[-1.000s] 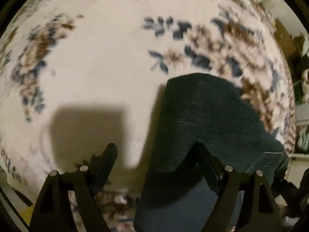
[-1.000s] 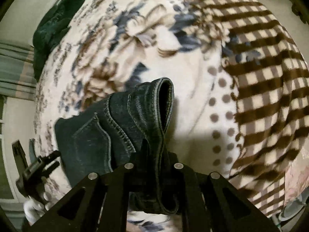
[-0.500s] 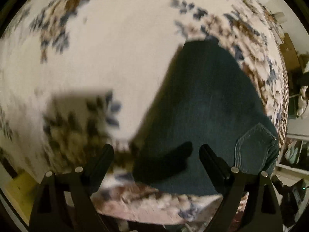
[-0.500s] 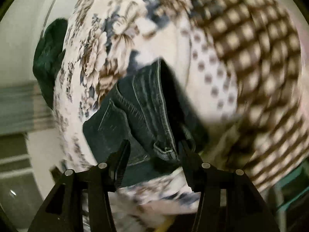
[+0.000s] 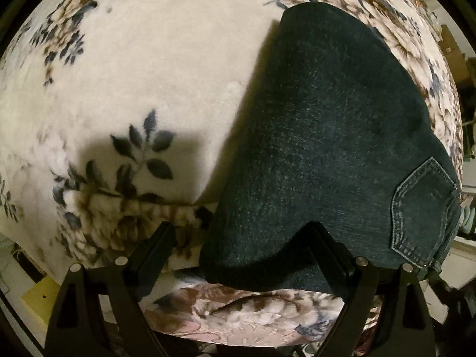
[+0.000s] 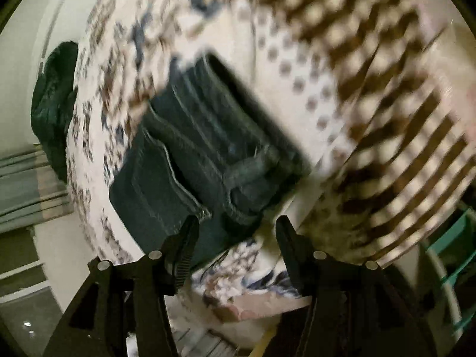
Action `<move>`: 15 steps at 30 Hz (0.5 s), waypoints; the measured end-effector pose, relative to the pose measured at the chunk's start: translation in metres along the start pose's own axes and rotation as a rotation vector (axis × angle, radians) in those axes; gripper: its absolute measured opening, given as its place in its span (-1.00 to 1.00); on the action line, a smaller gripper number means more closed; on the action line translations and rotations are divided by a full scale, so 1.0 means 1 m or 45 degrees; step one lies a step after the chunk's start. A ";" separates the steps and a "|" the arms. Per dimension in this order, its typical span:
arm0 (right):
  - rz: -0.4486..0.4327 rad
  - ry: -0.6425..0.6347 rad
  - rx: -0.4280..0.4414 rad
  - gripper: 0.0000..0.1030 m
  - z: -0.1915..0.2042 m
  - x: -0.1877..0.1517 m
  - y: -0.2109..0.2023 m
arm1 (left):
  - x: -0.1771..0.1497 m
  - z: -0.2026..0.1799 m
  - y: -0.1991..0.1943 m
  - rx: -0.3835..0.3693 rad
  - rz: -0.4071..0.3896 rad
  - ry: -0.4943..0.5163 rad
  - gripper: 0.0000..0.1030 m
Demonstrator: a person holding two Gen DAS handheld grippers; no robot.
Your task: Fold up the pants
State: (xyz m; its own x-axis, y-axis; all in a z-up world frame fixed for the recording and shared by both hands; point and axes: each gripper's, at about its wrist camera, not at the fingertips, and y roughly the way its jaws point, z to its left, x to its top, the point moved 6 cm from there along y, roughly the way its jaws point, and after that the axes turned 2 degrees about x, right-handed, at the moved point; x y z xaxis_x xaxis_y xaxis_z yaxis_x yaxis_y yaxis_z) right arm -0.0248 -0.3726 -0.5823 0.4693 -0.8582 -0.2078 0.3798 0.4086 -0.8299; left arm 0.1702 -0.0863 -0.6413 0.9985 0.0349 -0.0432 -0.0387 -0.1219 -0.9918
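Note:
Dark blue denim pants [image 5: 327, 148] lie folded on a cream floral blanket [image 5: 134, 74]. A back pocket [image 5: 422, 208] shows at the right end. My left gripper [image 5: 241, 238] is open and empty, just above the near edge of the pants; its right finger [image 5: 330, 253] overlaps the denim. In the right wrist view the pants [image 6: 202, 148] lie with the waistband end toward me. My right gripper [image 6: 236, 229] is open and empty, just short of the waistband. This view is blurred.
A brown checked and dotted part of the blanket [image 6: 372, 74] lies right of the pants. A dark green cloth [image 6: 53, 104] sits at the bed's far left edge. The bed edge [image 5: 238, 318] runs just under the left gripper.
My right gripper has let go of the waistband, opened and drawn back. The pants now lie flat. My left gripper has drawn back toward the bed edge.

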 end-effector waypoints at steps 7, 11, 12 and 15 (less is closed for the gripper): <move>-0.018 0.082 0.015 -0.41 -0.020 -0.003 0.050 | 0.004 -0.003 0.006 0.006 0.011 0.042 0.81; 0.013 0.019 0.016 -0.40 -0.021 -0.005 0.050 | -0.006 0.006 -0.007 -0.019 -0.012 0.019 0.81; 0.032 0.011 0.066 -0.40 -0.019 -0.006 0.046 | -0.005 0.009 -0.012 -0.057 -0.039 -0.010 0.81; 0.049 0.007 0.129 0.05 -0.026 -0.006 0.025 | -0.001 0.018 -0.013 -0.167 -0.091 -0.079 0.81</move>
State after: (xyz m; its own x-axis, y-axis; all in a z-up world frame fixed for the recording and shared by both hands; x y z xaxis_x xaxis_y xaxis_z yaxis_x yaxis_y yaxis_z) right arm -0.0395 -0.3653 -0.6151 0.4807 -0.8430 -0.2416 0.4402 0.4702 -0.7649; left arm 0.1690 -0.0665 -0.6301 0.9939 0.1090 0.0152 0.0417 -0.2453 -0.9686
